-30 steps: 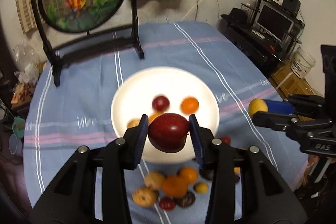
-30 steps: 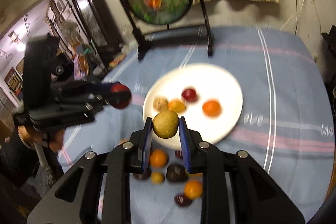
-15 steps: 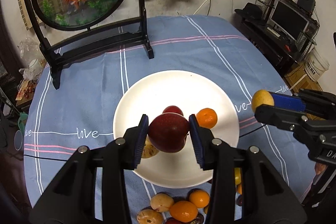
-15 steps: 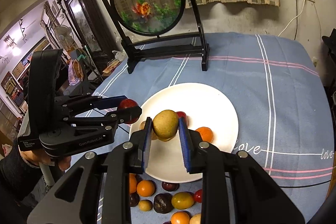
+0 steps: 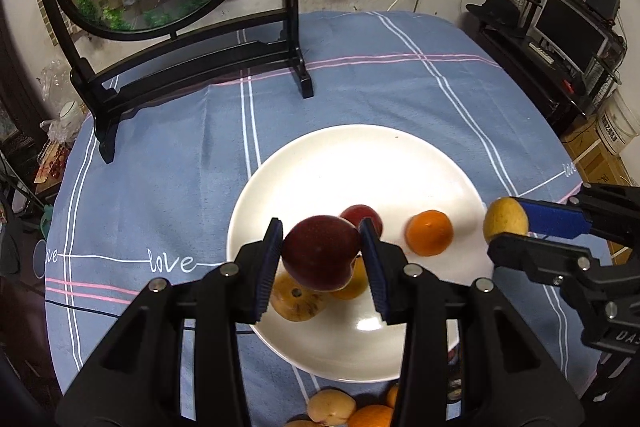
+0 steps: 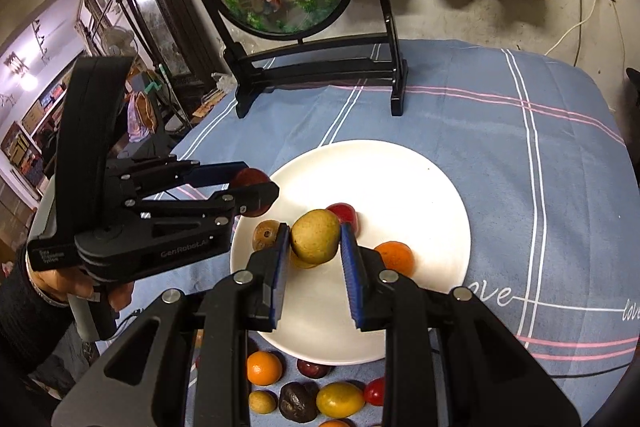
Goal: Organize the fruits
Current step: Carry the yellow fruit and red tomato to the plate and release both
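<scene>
My left gripper [image 5: 322, 254] is shut on a dark red apple [image 5: 320, 251] and holds it over the near left part of the white plate [image 5: 360, 155]. My right gripper [image 6: 314, 247] is shut on a yellow-green fruit [image 6: 315, 235] above the plate [image 6: 400, 167]. The plate carries an orange [image 5: 429, 232], a small red fruit [image 5: 362, 215], a brown fruit [image 5: 296, 299] and a yellow fruit. Each gripper shows in the other view: the right one [image 5: 506, 223] at the plate's right, the left one [image 6: 252, 191] at its left.
Several loose fruits [image 6: 340, 397] lie on the blue striped tablecloth [image 5: 160, 163] in front of the plate. A round goldfish screen on a black stand [image 5: 192, 67] stands at the back of the table. Furniture surrounds the table.
Both grippers have moved forward and lower with their fruit, from above the loose pile to over the plate. The plate now looks nearer and larger.
</scene>
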Motion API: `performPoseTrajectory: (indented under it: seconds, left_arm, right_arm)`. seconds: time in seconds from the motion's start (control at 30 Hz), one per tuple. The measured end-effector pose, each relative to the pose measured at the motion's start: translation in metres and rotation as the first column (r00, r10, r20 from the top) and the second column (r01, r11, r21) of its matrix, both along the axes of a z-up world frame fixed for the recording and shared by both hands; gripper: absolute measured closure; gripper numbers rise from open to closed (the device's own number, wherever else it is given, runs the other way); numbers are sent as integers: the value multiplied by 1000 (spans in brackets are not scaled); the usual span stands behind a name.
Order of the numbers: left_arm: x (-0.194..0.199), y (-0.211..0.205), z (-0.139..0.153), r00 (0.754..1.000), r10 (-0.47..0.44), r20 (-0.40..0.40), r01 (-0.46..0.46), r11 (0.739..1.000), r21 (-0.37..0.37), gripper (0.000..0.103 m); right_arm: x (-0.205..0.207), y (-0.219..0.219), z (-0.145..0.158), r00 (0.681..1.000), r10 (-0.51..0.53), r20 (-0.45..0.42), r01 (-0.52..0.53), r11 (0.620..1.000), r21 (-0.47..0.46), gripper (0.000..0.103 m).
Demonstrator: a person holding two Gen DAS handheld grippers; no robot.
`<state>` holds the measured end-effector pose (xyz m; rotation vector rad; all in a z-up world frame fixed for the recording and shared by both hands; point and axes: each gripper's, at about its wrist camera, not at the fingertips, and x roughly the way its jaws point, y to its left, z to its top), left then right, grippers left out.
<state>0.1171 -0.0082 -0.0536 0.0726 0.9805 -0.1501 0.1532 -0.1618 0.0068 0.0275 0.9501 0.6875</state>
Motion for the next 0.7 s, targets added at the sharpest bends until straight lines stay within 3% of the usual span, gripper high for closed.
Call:
performPoseTrajectory:
  seconds: [0.7]
  left_arm:
    - [20,4,-23,998,19,-57,-19,1000,5,63]
  right_arm:
    - [13,16,-29,999,33,-38,-35,997,-67,77]
